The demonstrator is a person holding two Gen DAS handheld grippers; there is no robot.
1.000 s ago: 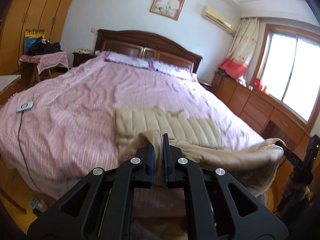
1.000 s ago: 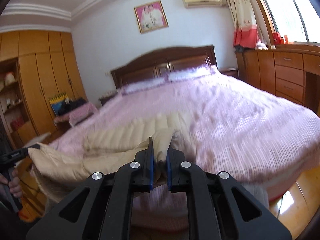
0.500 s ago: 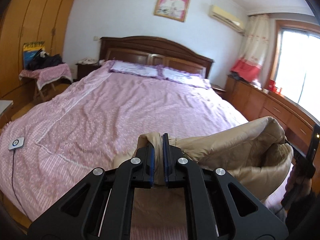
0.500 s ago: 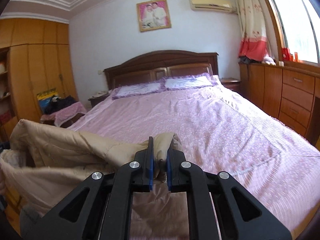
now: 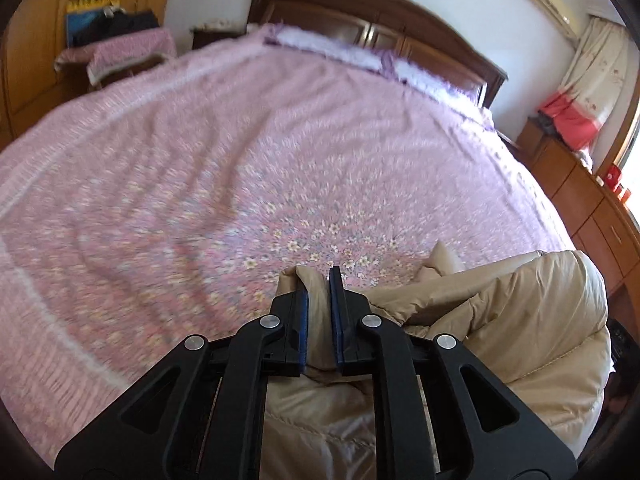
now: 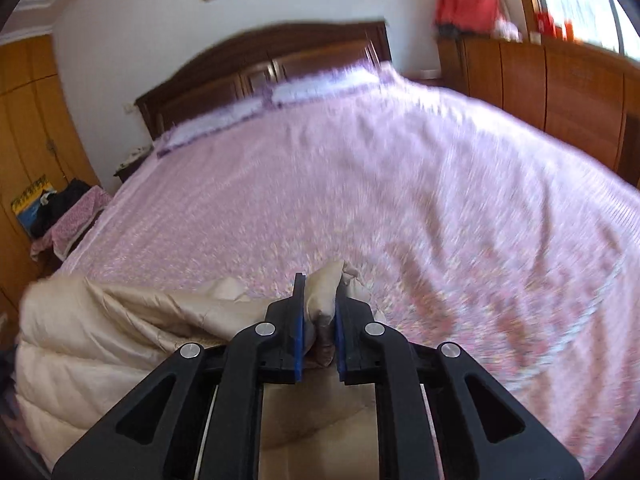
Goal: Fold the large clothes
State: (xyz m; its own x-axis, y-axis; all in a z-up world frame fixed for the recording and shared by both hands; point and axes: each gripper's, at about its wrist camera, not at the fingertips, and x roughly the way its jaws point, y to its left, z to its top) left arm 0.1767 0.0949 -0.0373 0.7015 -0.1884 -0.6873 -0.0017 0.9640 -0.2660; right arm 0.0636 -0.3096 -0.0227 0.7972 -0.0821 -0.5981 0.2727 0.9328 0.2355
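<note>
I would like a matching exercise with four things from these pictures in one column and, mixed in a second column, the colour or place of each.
Things:
1. padded coat
2. bed cover
3. headboard
4. left gripper

Colour or place:
A. dark brown wood, against the wall
B. beige, lying bunched on the near part of the bed
C. black with blue pads, a fold of cloth between them
D. pink, with small flowers

Pairs: 1-B, 2-D, 3-A, 4-C

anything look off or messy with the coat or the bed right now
Nothing damaged or spilled. The beige padded coat is bunched and rumpled rather than flat, pinched in both the left tool and the right tool over the pink bedspread.
</note>
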